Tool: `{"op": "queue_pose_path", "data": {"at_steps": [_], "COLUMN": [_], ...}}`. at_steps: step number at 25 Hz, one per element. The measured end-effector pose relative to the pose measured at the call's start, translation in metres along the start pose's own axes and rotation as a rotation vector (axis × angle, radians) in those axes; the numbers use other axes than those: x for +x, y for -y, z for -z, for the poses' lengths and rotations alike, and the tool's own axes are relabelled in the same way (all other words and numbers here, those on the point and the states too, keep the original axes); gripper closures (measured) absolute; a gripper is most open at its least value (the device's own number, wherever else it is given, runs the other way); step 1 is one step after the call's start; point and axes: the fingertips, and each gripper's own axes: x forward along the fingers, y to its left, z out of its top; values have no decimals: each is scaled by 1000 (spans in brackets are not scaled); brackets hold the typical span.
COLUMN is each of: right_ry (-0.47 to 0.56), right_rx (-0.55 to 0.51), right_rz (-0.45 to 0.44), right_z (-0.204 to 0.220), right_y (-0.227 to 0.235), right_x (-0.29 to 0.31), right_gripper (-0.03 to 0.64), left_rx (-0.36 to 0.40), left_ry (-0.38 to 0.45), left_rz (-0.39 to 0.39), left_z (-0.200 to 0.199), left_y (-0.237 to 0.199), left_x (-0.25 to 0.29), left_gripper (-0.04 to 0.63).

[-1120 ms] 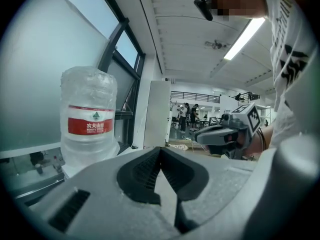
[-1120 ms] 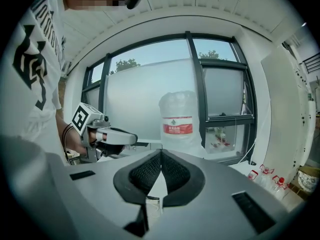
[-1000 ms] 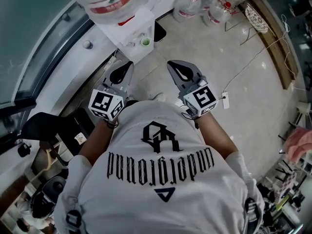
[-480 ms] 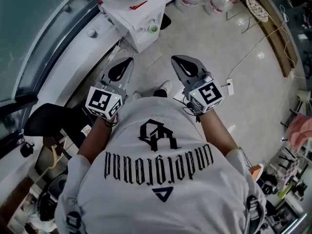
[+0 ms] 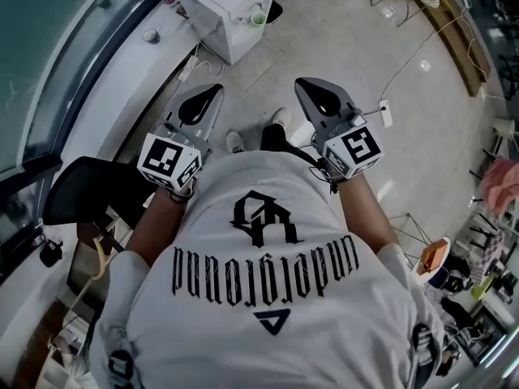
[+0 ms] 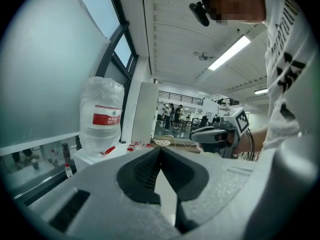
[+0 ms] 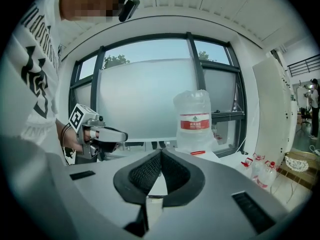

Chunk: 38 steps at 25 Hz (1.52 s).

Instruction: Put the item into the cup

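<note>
I hold both grippers in front of my chest over a tiled floor, with no table under them. My left gripper (image 5: 207, 96) has its jaws together and nothing between them; its own view shows the closed jaws (image 6: 160, 151). My right gripper (image 5: 315, 86) is likewise shut and empty (image 7: 161, 153). A small green cup (image 5: 258, 19) stands on a white water dispenser (image 5: 223, 6) far ahead of both grippers. I see no loose item for the cup.
A large water bottle (image 6: 101, 115) tops the dispenser by the window. A black chair (image 5: 89, 197) stands at my left. Spare water jugs (image 7: 262, 171) and a white cable with a plug block (image 5: 386, 112) lie on the floor at the right.
The dispenser and bottle have slid toward the top edge of the head view. Both grippers stayed shut and level, shifting slightly up in the frame.
</note>
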Motion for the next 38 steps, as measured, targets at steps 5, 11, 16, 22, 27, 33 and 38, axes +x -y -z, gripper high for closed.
{"op": "queue_pose_path", "data": {"at_steps": [5,11,16,22,27,33,38], "right_ry": [-21,-31,-36,-47,-52,-47,-32], "right_rx": [-3,-21,-28,-22,-13,-8,-8], "right_rz": [17,-5,-24,-40,-73,-97,-104], "right_z": [4,13,33,57,72,86,83], "right_y": [-12,-11,-4,5,9,16,16], "right_x": [-17,-50,-92,-158,-203,-237,-257], "right_gripper": [603,603,603,603,603,603,603], "left_rx": [-3,2,3,14,10,6,11], "left_ry": [3,15,25,34,24,19,16], "left_rz": [27,18,12,-12,-46,-72,-78], "left_z": [3,-1,3,10,17,26,23], "left_y": [13,40,83,149,191,222,242], "left_x": [-9,-4,12,25,33,39,37], "left_gripper": [581,581,581,581,581,581,580]}}
